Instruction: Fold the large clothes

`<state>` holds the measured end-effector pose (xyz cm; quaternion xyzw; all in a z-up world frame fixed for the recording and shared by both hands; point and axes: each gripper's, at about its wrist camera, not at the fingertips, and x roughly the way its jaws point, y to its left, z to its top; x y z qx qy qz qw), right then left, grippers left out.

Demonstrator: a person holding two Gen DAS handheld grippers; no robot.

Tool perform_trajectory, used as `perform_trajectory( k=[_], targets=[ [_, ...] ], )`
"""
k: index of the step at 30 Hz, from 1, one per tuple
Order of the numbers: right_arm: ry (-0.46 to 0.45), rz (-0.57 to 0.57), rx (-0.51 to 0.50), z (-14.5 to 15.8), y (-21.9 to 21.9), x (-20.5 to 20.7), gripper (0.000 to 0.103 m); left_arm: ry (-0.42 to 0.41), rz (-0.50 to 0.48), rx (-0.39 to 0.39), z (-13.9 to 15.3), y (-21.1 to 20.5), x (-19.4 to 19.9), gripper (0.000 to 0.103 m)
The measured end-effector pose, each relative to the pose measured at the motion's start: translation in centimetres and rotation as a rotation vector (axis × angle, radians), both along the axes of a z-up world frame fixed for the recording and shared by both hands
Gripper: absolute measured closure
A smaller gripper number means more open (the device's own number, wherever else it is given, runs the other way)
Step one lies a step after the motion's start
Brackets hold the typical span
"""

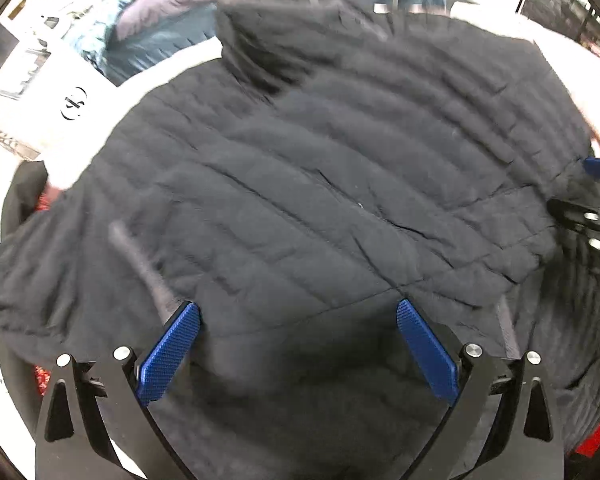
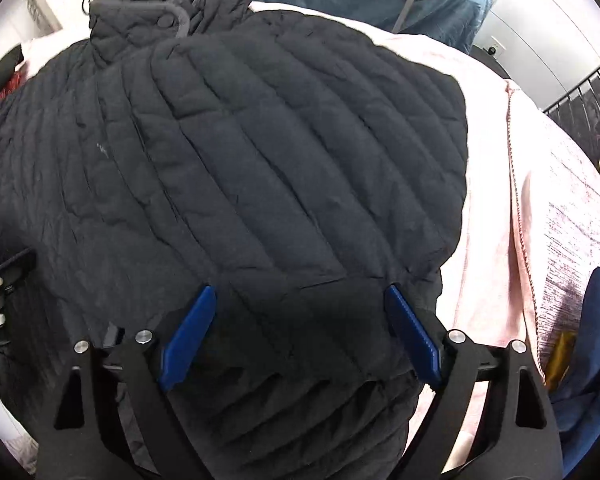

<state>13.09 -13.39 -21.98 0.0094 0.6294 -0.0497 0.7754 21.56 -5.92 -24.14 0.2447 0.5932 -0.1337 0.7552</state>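
You've got the dark quilted puffer jacket spread flat on the pink sheet, collar far, w/ left claw & right claw wide, empty; main folds prob. still left.

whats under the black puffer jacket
The black puffer jacket lies on a pale pink cloth, which shows past the jacket's right edge. What lies beneath that cloth, and under the middle of the jacket, is covered.
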Motion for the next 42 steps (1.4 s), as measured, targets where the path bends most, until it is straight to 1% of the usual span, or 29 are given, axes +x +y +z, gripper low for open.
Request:
perform_trajectory(
  k=[2, 3, 5, 8, 13, 18, 20, 22, 23, 25, 27, 28, 30, 31, 33, 35, 37, 40, 42],
  targets=[
    [0.020, 0.021, -0.004, -0.6, 0.2, 0.5, 0.016, 0.035, 0.022, 0.006, -1.5, 0.1, 0.6, 0.005],
    [0.030, 0.025, -0.001, -0.8, 0.1, 0.6, 0.015, 0.060, 0.046, -0.007, -2.0, 0.3, 0.9, 0.005],
    [0.051, 0.024, 0.009, -1.5, -0.2, 1.1, 0.010, 0.102, 0.080, -0.030, -2.5, 0.4, 1.5, 0.005],
    [0.083, 0.017, 0.012, -2.9, -0.3, 2.0, 0.006, 0.148, 0.088, -0.042, -3.4, 0.8, 2.5, 0.005],
    [0.106, -0.021, 0.002, -4.6, -0.4, 3.6, 0.005, 0.189, 0.101, -0.066, -4.5, 1.6, 4.4, 0.004],
    [0.065, -0.033, 0.006, -5.0, -1.1, 3.1, 0.005, 0.175, 0.109, -0.069, -4.6, 1.8, 5.4, 0.004],
    [0.050, -0.028, 0.005, -4.9, -1.2, 2.8, 0.005, 0.163, 0.109, -0.074, -4.2, 1.5, 3.7, 0.004],
    [0.051, -0.024, 0.007, -4.9, -1.4, 2.6, 0.005, 0.154, 0.103, -0.081, -3.9, 1.5, 3.4, 0.004],
    [0.068, -0.015, 0.004, -4.7, -1.5, 2.8, 0.005, 0.148, 0.099, -0.086, -3.8, 1.6, 3.4, 0.005],
    [0.098, -0.023, -0.005, -4.0, -1.3, 2.9, 0.006, 0.130, 0.100, -0.089, -2.7, 1.7, 2.5, 0.005],
    [0.077, -0.051, -0.016, -2.5, -0.7, 2.0, 0.006, 0.092, 0.127, -0.090, -1.1, 2.1, 1.1, 0.006],
    [0.054, -0.058, -0.014, -1.7, -0.6, 1.6, 0.006, 0.062, 0.154, -0.115, 0.1, 2.7, 0.5, 0.007],
    [-0.018, -0.053, 0.011, 0.5, 0.1, 0.1, 0.006, 0.027, 0.197, -0.195, 2.0, 4.1, -0.7, 0.007],
    [-0.043, -0.045, 0.016, 1.2, 0.5, -0.7, 0.006, 0.017, 0.227, -0.249, 3.1, 5.2, -1.7, 0.006],
    [-0.070, -0.017, 0.040, 2.3, 1.4, -2.7, 0.006, 0.007, 0.278, -0.310, 4.3, 7.5, -3.4, 0.006],
    [-0.050, 0.004, 0.084, 1.9, 2.5, -4.8, 0.006, -0.010, 0.343, -0.320, 4.8, 10.5, -5.5, 0.006],
    [0.007, 0.036, 0.120, 0.6, 3.9, -6.9, 0.006, -0.026, 0.417, -0.310, 4.7, 13.7, -7.7, 0.006],
    [0.086, 0.099, 0.132, -1.2, 6.0, -10.1, 0.006, -0.062, 0.530, -0.297, 4.9, 18.5, -10.8, 0.007],
    [0.108, 0.134, 0.139, -1.7, 6.8, -11.1, 0.006, -0.101, 0.615, -0.285, 5.2, 22.6, -12.5, 0.007]
  ],
)
